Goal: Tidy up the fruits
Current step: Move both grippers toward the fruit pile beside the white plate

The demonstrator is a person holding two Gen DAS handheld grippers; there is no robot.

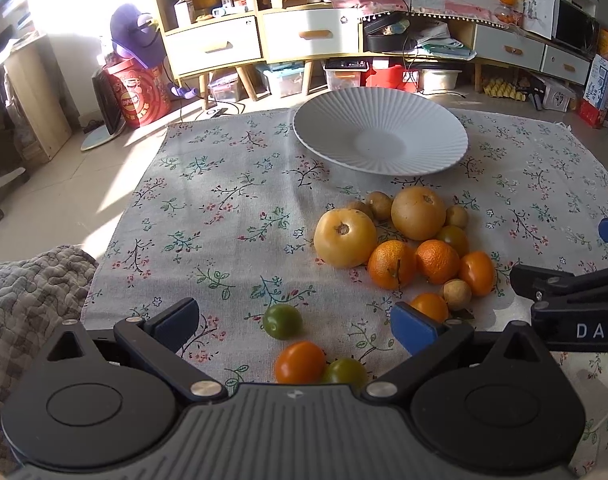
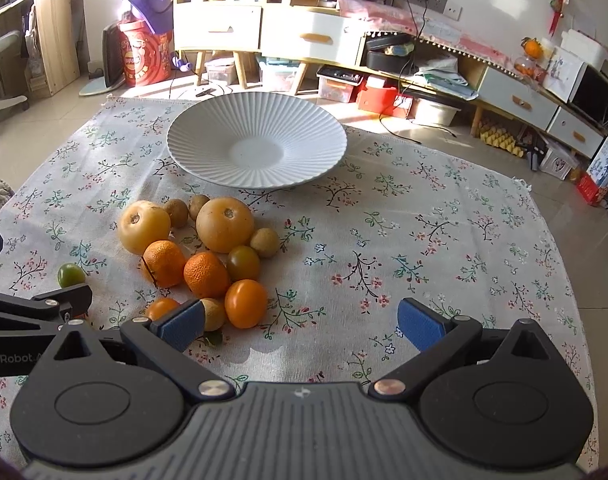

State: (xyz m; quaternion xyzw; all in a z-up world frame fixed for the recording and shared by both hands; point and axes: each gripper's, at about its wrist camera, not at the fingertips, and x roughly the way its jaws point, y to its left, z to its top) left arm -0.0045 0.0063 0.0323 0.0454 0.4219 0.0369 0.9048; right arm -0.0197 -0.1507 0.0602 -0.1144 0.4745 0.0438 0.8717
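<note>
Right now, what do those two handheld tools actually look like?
Both match: the left tool and right tool have a grey ribbed body, black round hubs, black linkage arms with silver pins, and blue textured pads. White lettering runs along their sides.

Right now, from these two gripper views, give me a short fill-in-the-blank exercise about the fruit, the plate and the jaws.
1. The white ribbed plate holds ____ fruit.
2. The jaws of the left gripper and the right gripper both stand ____.
3. The lone small fruit between the left gripper's jaws is ____ in colour.
4. The fruits lie on a cloth printed with ____.

Missing words: no; open; green; flowers
</note>
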